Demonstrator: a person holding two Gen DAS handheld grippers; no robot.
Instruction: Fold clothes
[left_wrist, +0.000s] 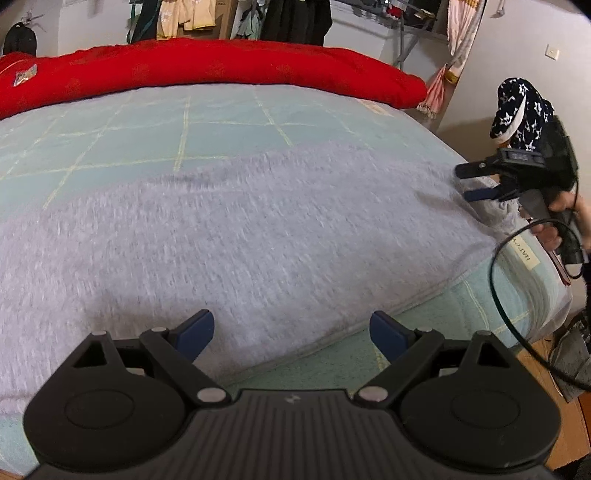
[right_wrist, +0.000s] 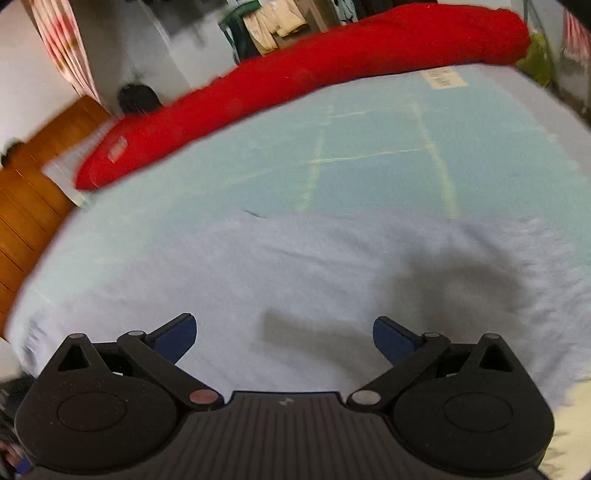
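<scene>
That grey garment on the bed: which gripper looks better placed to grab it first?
Probably the right gripper: open beside the grey garment's bunched corner. The left gripper hangs open above its hem.

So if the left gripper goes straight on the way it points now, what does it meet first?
Most likely the grey garment spread on the bed: the open left gripper points down at it, near its front edge. Exact depth is unclear.

We note the garment (left_wrist: 236, 236) lying spread flat on the near part of the bed (left_wrist: 221, 122), reaching its near edge. Behind it runs bare bedding, then the rolled quilt (left_wrist: 207, 70) along the far edge. Hanging clothes (left_wrist: 192, 18) stand behind the quilt. Wooden floor (right_wrist: 29, 192) lies left of the bed in the right wrist view.
</scene>
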